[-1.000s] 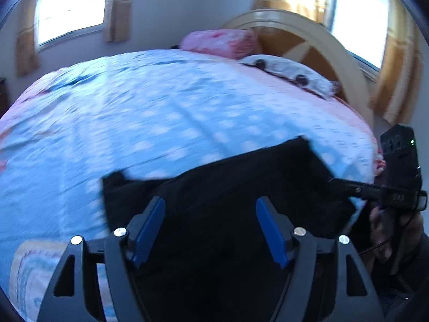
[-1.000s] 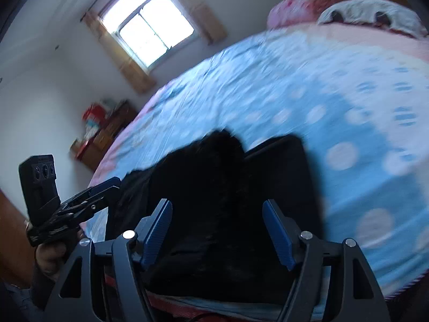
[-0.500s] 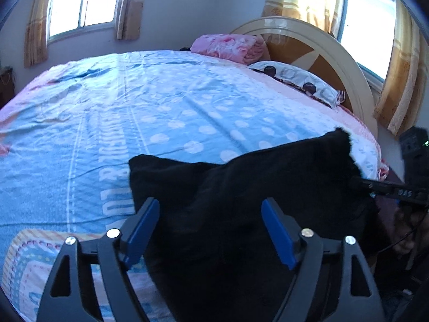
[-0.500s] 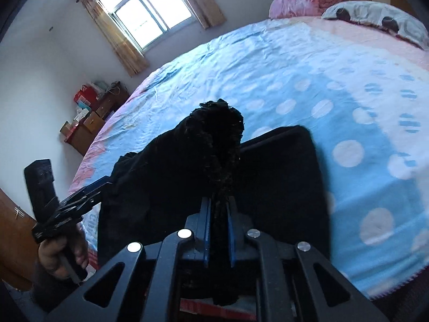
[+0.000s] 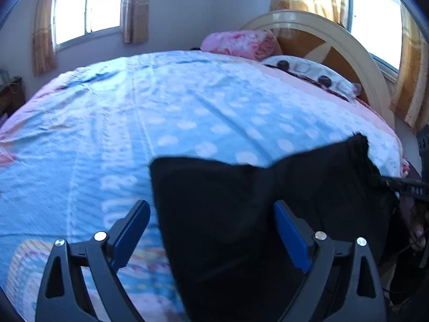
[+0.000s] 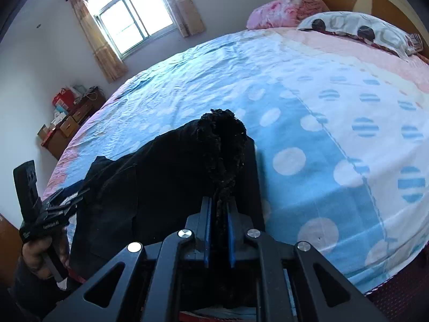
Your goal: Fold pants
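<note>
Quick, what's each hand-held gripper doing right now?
Left hand-held gripper: opening, gripping nothing.
Right hand-held gripper: shut on the black pants.

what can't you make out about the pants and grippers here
- Left wrist view: pants run off the bottom edge, near end cut off.
- Left wrist view: right gripper, fingertips hidden in dark cloth.
- Right wrist view: left gripper small at the edge, its opening jaws unreadable there.

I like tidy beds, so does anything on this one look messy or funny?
Mostly the black pants. They lie rumpled near the edge of the bed, not flat, and one fuzzy bunched end sticks up, pinched in the right gripper. The left gripper is opening around another part. The pillows look tidy; nothing is spilled or broken.
</note>
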Demonstrator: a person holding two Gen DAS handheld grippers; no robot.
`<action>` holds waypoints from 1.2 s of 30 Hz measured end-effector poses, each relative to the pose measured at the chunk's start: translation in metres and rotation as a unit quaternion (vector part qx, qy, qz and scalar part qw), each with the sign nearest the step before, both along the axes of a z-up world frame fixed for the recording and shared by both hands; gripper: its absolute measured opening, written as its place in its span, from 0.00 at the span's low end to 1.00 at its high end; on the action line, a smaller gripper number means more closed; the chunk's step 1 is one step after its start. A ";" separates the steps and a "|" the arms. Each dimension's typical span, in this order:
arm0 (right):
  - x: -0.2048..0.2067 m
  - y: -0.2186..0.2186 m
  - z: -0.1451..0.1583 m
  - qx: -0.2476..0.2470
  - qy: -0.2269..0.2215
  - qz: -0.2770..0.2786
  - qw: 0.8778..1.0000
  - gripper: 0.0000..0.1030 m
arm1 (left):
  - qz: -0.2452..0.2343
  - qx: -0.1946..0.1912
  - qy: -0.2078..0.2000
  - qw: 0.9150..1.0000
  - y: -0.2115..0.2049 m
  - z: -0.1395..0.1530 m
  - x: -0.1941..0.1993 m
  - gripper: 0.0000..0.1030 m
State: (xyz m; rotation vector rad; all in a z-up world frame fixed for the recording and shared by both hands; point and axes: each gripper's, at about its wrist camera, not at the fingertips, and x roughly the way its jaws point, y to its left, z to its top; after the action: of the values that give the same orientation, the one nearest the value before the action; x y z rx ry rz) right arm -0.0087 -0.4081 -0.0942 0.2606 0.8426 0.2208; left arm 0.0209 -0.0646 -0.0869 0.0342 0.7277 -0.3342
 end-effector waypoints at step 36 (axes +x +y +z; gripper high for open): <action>-0.001 0.067 0.020 -0.049 -0.021 0.097 0.994 0.57 | 0.078 0.023 0.052 0.995 0.034 -0.018 0.043 1.00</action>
State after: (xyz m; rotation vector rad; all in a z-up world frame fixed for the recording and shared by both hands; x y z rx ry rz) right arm -0.0098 -0.3410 -0.0744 0.0813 0.8340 0.3637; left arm 0.0640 -0.0306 -0.1046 0.0037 0.8369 -0.1714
